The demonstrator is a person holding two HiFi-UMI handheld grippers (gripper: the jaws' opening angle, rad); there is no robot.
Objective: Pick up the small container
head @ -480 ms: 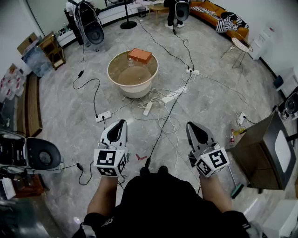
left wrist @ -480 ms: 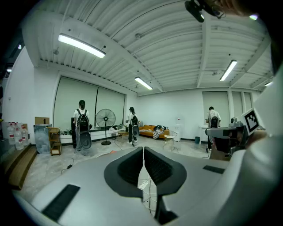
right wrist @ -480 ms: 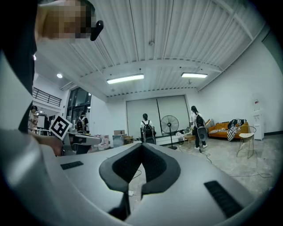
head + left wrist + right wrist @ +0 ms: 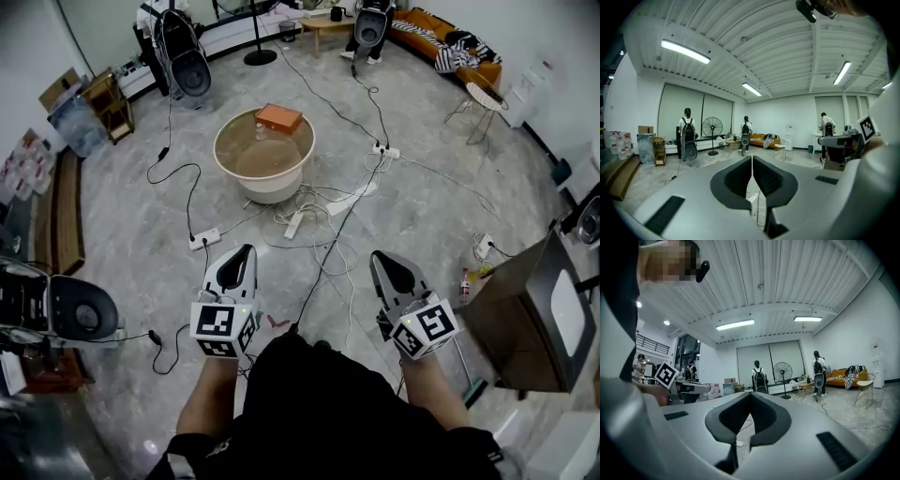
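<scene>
Fingers (image 4: 736,178) of left gripper (image 4: 246,250) and right gripper (image 4: 379,256) are held shut, empty; the container (image 4: 260,128), taken to be beside the box (image 4: 279,117) on the far table (image 4: 278,186), lies well ahead, nearer the left.

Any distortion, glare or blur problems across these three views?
Head view: barrel distortion bends the room's edges; light is even, the round tub is sharp, no glare on the floor. Left gripper view: heavy fisheye, black corners, ceiling lamp clipped white, the near body of the left tool slightly soft. Right gripper view: same fisheye and dark corners, a mosaic patch at top left.
</scene>
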